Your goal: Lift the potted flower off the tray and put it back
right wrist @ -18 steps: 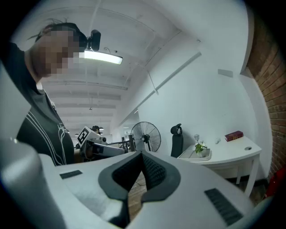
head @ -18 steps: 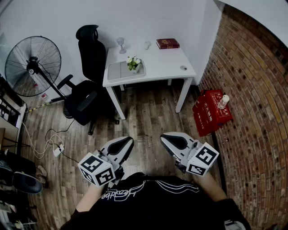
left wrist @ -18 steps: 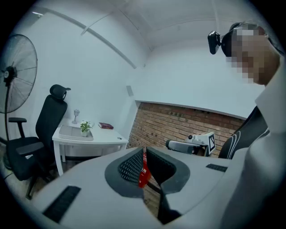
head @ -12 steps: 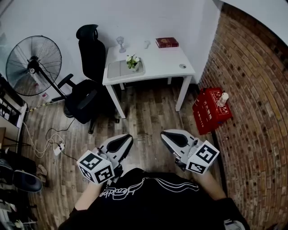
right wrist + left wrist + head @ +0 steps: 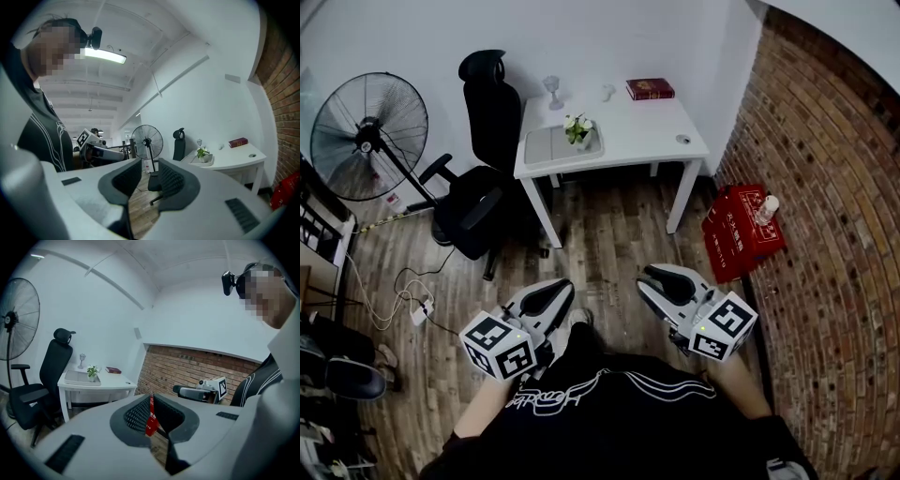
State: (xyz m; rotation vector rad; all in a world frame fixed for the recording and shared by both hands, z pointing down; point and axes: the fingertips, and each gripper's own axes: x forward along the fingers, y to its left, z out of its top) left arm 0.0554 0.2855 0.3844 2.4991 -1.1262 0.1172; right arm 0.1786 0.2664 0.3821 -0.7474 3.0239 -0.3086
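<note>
The potted flower [image 5: 577, 130], green leaves with small white blooms in a pale pot, stands at the right end of a grey tray [image 5: 546, 148] on the white table [image 5: 637, 131] across the room. The flower [image 5: 93, 371] also shows small and far off in the left gripper view, and the flower [image 5: 203, 153] likewise in the right gripper view. My left gripper [image 5: 565, 286] and right gripper [image 5: 647, 274] are held close to my body over the wooden floor, far from the table. Each has a gap between its jaws with nothing in it; the left gap is narrow.
A black office chair [image 5: 487, 141] stands at the table's left, with a standing fan [image 5: 367, 139] further left. A red book [image 5: 650, 89] and a glass [image 5: 552, 92] sit at the table's back. A red crate [image 5: 741, 230] lies by the brick wall. Cables trail at left.
Both grippers have sunk slightly in the head view, and a shoe tip now shows between them. The table and flower have not moved.
</note>
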